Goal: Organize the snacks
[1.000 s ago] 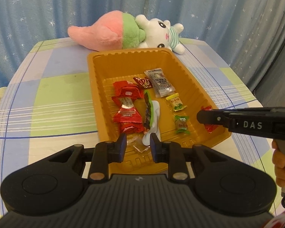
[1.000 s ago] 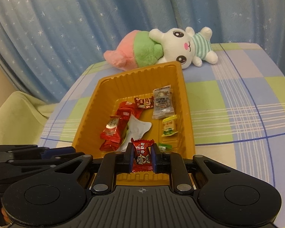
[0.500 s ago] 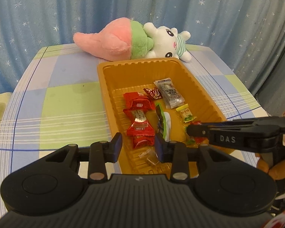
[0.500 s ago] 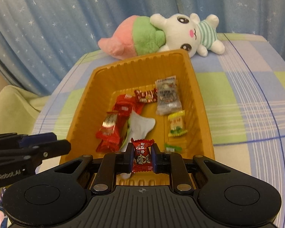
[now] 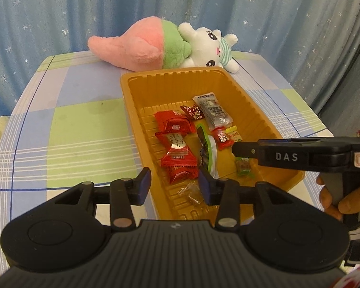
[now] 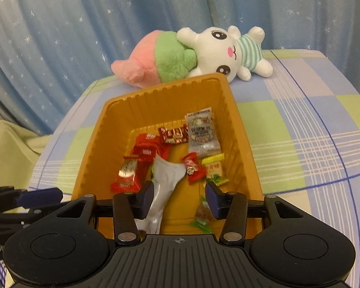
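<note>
An orange tray (image 5: 170, 72) (image 6: 165, 88) on the table holds several wrapped snacks: red packets (image 5: 177, 153), a grey packet (image 5: 213, 110), a yellow packet (image 5: 234, 134), a white-and-green pouch (image 6: 165, 175) and a green candy (image 6: 202, 216). A small red candy (image 6: 193, 169) (image 5: 220, 139) lies loose on the tray floor beside the yellow packet. My right gripper (image 6: 180, 198) hangs over the tray's near end, its jaws opening with nothing gripped. My left gripper (image 5: 175, 187) hovers over the tray's near left corner, jaws opening and empty. The right gripper (image 5: 238, 148) reaches in from the right.
A pink-and-green plush (image 5: 136, 45) and a white rabbit plush (image 5: 208, 48) lie just behind the tray. A checked cloth (image 5: 84, 129) covers the table and a blue starred curtain (image 5: 180, 7) hangs behind. A person's hand (image 5: 336, 199) holds the right gripper's handle.
My right gripper has opened and let go of the small red candy, which now lies in the tray. My left gripper's jaws have widened, still empty.
</note>
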A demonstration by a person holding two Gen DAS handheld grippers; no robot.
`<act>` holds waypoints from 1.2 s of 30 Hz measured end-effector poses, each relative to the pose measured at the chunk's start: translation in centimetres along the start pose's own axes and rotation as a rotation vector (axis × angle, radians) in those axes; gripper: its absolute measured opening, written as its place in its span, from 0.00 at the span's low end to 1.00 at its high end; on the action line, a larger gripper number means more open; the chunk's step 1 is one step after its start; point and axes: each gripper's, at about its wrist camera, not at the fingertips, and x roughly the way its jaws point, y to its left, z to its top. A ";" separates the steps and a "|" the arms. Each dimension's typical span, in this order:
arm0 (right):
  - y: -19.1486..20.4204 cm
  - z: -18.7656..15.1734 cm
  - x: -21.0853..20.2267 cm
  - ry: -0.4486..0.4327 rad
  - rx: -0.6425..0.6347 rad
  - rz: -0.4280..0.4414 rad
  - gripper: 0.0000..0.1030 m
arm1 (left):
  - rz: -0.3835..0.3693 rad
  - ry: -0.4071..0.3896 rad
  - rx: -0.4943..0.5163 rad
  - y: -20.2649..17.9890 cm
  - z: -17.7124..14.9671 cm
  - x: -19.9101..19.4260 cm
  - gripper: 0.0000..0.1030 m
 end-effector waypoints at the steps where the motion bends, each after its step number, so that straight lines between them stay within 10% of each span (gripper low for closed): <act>1: 0.0 -0.2 -0.2 0.000 -0.002 -0.004 0.47 | -0.001 0.001 -0.001 0.0 -0.1 0.0 0.40; 20: 1.5 -3.1 -6.5 -0.047 -0.014 0.005 0.85 | 0.065 -0.049 -0.017 -0.8 -3.4 -5.4 0.65; 36: -0.4 -11.3 -15.0 0.008 -0.075 0.041 0.89 | 0.153 0.013 -0.128 -7.2 -11.6 -12.1 0.72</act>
